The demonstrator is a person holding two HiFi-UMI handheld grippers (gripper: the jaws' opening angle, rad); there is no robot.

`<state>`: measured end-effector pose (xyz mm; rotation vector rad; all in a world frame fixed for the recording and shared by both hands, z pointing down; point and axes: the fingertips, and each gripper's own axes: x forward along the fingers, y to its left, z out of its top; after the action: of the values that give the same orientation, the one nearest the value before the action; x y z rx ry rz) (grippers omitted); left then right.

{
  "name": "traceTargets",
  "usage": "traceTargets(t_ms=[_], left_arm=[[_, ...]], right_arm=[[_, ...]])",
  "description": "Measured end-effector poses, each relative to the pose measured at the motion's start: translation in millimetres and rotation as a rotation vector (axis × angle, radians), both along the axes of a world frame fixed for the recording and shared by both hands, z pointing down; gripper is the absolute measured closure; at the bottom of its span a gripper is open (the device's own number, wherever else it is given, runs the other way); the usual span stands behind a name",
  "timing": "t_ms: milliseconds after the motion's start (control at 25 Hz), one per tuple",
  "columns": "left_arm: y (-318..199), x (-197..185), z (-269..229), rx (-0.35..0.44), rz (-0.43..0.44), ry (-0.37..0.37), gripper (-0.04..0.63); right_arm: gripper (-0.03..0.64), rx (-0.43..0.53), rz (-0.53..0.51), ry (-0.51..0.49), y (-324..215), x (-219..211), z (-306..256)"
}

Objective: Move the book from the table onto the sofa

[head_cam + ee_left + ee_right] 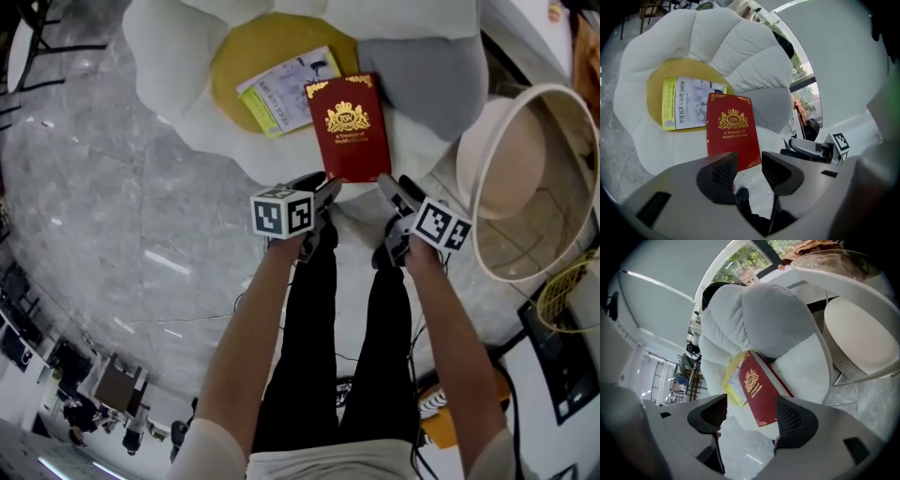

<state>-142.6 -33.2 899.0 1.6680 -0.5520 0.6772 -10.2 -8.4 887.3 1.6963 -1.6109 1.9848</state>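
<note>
A red book with a gold crest lies flat on the seat of the white petal-shaped sofa, its far left corner over a yellow-and-white booklet. My left gripper stands open and empty just short of the book's near left corner. My right gripper is open and empty by the near right corner. In the left gripper view the book shows beyond my open left gripper. In the right gripper view the book lies ahead of my open right gripper, apart from both pads.
A grey cushion leans on the sofa right of the book. A round white side table stands close on the right. The person's legs in black trousers are below the grippers. Grey marble floor spreads to the left.
</note>
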Motion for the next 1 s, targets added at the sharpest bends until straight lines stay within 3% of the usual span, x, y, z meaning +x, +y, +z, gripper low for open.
traceTargets(t_ms=[120,440,720,1000], left_arm=[[8.1,8.2,-31.3,0.034,0.016,0.002,0.475],[35.9,25.5,-131.6,0.146,0.021,0.03,0.549],[58.8,40.4,-243.3,0.261,-0.021,0.062,0.594],[92.9,49.5,-353.2,0.387,-0.106,0.068,0.594]], right_arm=[[0.301,0.056,-0.075,-0.016,8.9,-2.1,-35.5],[0.552,0.208,-0.231,-0.06,37.7,0.5,-136.0],[0.574,0.352,-0.407,-0.048,61.6,13.0,-248.3],[0.574,0.463,-0.543,0.064,92.1,41.1,-358.2]])
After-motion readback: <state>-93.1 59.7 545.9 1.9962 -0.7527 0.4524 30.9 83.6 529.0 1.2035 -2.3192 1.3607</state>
